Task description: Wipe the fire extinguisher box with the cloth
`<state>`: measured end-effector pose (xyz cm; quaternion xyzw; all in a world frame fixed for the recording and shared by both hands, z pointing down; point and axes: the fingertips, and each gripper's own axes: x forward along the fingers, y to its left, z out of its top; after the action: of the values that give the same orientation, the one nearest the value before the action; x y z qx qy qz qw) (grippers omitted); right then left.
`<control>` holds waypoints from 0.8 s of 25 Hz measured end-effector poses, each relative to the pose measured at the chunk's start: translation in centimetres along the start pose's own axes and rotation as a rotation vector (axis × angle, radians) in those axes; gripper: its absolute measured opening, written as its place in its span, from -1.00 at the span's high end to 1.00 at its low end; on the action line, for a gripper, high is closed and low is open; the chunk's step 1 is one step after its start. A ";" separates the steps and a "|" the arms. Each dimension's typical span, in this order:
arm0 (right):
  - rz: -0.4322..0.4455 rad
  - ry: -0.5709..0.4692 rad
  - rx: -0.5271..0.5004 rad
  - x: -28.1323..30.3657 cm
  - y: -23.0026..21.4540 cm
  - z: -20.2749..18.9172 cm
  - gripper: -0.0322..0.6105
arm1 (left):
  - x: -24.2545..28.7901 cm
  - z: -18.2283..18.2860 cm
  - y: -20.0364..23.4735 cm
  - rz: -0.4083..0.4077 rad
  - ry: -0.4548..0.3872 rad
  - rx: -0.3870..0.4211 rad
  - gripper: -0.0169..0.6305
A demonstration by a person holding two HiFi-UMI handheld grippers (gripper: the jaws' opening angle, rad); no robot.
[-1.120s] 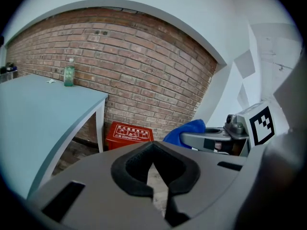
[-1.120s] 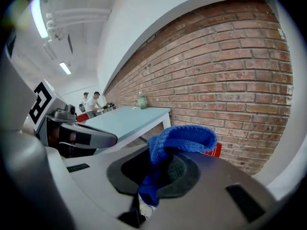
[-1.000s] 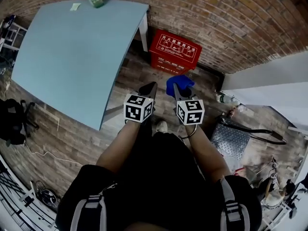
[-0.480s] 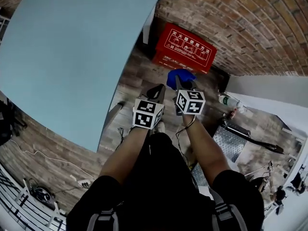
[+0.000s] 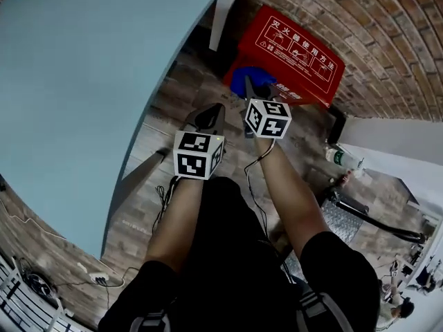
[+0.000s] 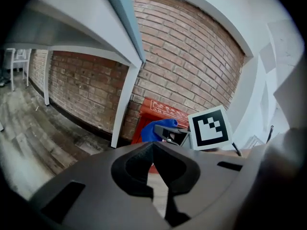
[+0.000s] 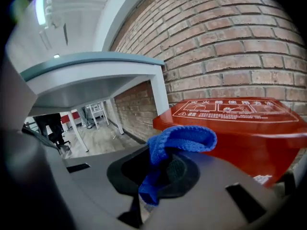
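Observation:
The red fire extinguisher box (image 5: 294, 50) stands on the floor against the brick wall, with white printed instructions on its lid (image 7: 235, 110). My right gripper (image 5: 247, 88) is shut on the blue cloth (image 5: 250, 80), which hangs just in front of the box's near side. In the right gripper view the cloth (image 7: 177, 145) folds out of the jaws, close to the box. My left gripper (image 5: 211, 116) hovers lower and to the left, shut and holding nothing (image 6: 153, 150). From the left gripper view I see the box (image 6: 160, 111) and cloth (image 6: 156, 131) ahead.
A pale blue table (image 5: 90, 81) with a white leg (image 5: 225, 5) stands just left of the box. A brick wall (image 5: 374, 19) runs behind it. A plastic bottle (image 5: 342, 159) and a metal plate (image 5: 339, 216) lie on the floor to the right.
Both grippers have moved forward toward the box, and the cloth now hangs right at its near side. The view has closed in on the box.

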<state>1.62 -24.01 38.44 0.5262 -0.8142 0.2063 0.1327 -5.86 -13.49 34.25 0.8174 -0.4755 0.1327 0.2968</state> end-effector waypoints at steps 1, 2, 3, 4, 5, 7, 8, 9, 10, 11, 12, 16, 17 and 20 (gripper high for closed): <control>0.004 -0.033 0.003 1.0 -0.2 -0.4 0.77 | 0.7 -0.5 0.5 0.001 -0.020 0.007 0.96; 0.006 -0.068 0.008 1.8 -0.6 -0.7 0.77 | 1.4 -0.9 0.9 0.002 -0.042 0.018 0.96; 0.008 -0.104 0.015 2.5 -1.0 -0.8 0.77 | 2.1 -1.3 1.2 0.004 -0.065 0.032 0.96; 0.010 -0.141 0.024 3.2 -1.3 -0.7 0.77 | 2.8 -1.6 1.4 0.009 -0.088 0.049 0.96; 0.012 -0.176 0.035 3.8 -1.6 -0.5 0.77 | 3.4 -1.8 1.8 0.014 -0.110 0.067 0.96; 0.011 -0.236 0.047 4.6 -2.1 0.0 0.77 | 4.6 -2.4 2.5 0.023 -0.148 0.089 0.96; 0.007 -0.257 0.043 4.8 -2.3 0.2 0.77 | 5.1 -2.7 2.8 0.024 -0.164 0.091 0.96; -0.001 -0.272 0.035 4.9 -2.4 0.2 0.77 | 5.5 -3.0 3.0 0.024 -0.177 0.090 0.96; -0.010 -0.284 0.026 4.9 -2.7 0.1 0.77 | 5.8 -3.5 3.2 0.024 -0.185 0.091 0.96; -0.021 -0.292 0.020 4.8 -3.0 0.0 0.77 | 6.1 -4.0 3.3 0.023 -0.187 0.093 0.96; -0.032 -0.297 0.018 4.5 -3.4 -0.2 0.77 | 6.3 -4.5 3.2 0.020 -0.184 0.097 0.96; -0.074 -0.297 0.009 2.6 -5.8 -1.1 0.77 | 7.1 -6.2 1.7 -0.021 -0.169 0.093 0.96; -0.085 -0.295 0.002 1.9 -6.6 -1.4 0.77 | 7.3 -6.2 1.3 -0.038 -0.173 0.088 0.96; -0.119 -0.293 -0.031 -0.5 -9.0 -2.3 0.77 | 7.6 -5.8 0.4 -0.064 -0.190 0.103 0.96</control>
<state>10.01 -25.79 42.05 0.5957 -0.7954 0.1068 0.0325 -1.95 -15.40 42.70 0.8553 -0.4677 0.0692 0.2119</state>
